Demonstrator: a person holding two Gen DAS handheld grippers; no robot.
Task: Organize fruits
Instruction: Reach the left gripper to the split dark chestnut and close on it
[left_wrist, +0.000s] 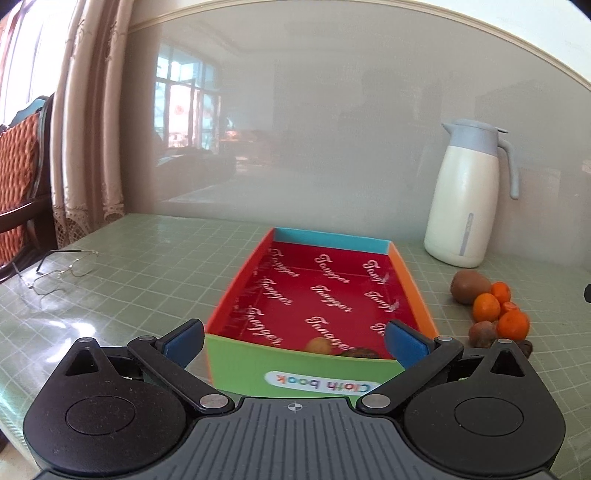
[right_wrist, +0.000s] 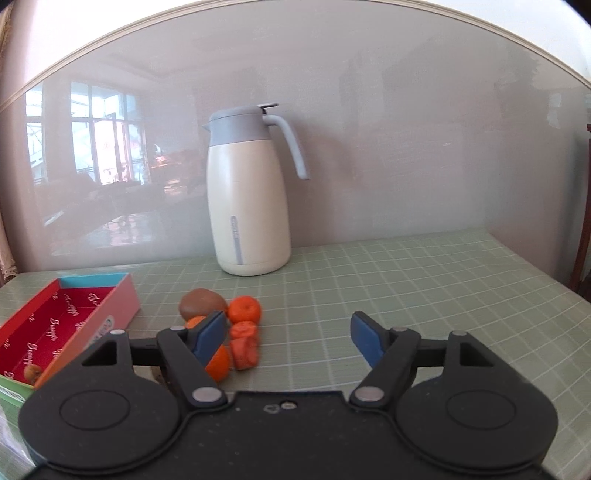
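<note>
We hold our left tongs (left_wrist: 295, 341) spread wide with nothing gripped, their blue pads either side of the near end of the box (left_wrist: 410, 280), a shallow tray with a red printed floor and green, orange and blue walls. Inside it, against the near wall, lies a small yellowish-brown fruit (left_wrist: 319, 346) and beside it something darker that we can only half see, perhaps a second fruit. To the right of the box, on the green checked counter (left_wrist: 166, 266), sits the pile of loose fruit: a kiwi (left_wrist: 470, 286) at the far end, then several tangerines (left_wrist: 486, 307), with a couple of dull brown pieces nearest us.

Our right tongs (right_wrist: 288, 338) are moderately open and empty above the counter, the left pad just in front of that pile, where a tangerine (right_wrist: 243, 309) and the kiwi (right_wrist: 202, 302) show.

A cream jug (left_wrist: 465, 199) stands at the far side by the wall, and a pair of glasses (left_wrist: 62, 271) lies far to the left.
</note>
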